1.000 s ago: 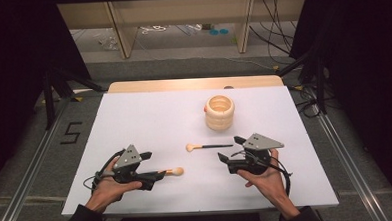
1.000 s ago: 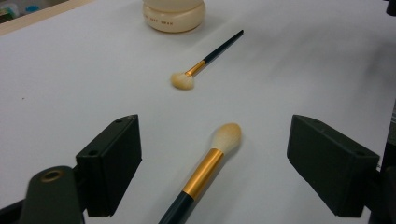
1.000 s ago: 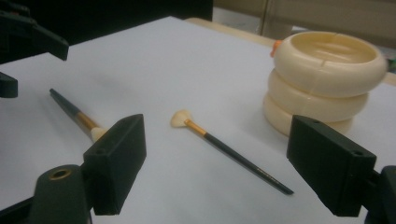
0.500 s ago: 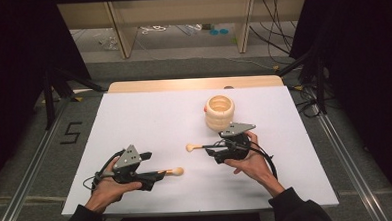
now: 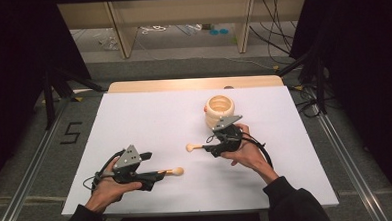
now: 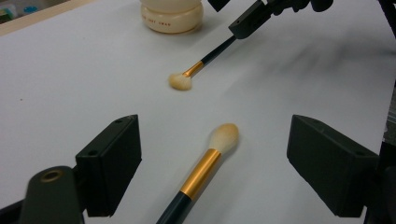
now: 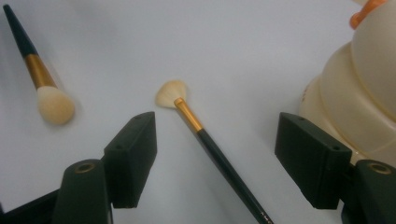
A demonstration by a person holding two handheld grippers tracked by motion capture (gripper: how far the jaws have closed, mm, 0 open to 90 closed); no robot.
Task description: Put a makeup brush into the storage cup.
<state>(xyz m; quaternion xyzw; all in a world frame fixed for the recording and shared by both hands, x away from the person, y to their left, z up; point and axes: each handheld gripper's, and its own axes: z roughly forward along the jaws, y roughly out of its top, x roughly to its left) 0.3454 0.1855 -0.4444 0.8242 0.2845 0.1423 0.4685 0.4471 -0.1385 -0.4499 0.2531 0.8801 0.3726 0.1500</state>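
White tabletop [image 5: 149,117], nothing picked up yet. Left gripper [image 6: 212,172] jaws spread around the fat brush [image 6: 205,168] at lower centre; right gripper [image 7: 215,163] jaws, just closing, straddle the thin brush [image 7: 205,135]. Cream holder [image 5: 219,109] waits above.

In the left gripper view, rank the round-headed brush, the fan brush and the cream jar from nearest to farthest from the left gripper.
1. Round-headed brush: lying between the open jaws of the left gripper.
2. Fan brush: farther up the table, its handle under the right gripper.
3. Cream jar: at the top edge, behind the fan brush.
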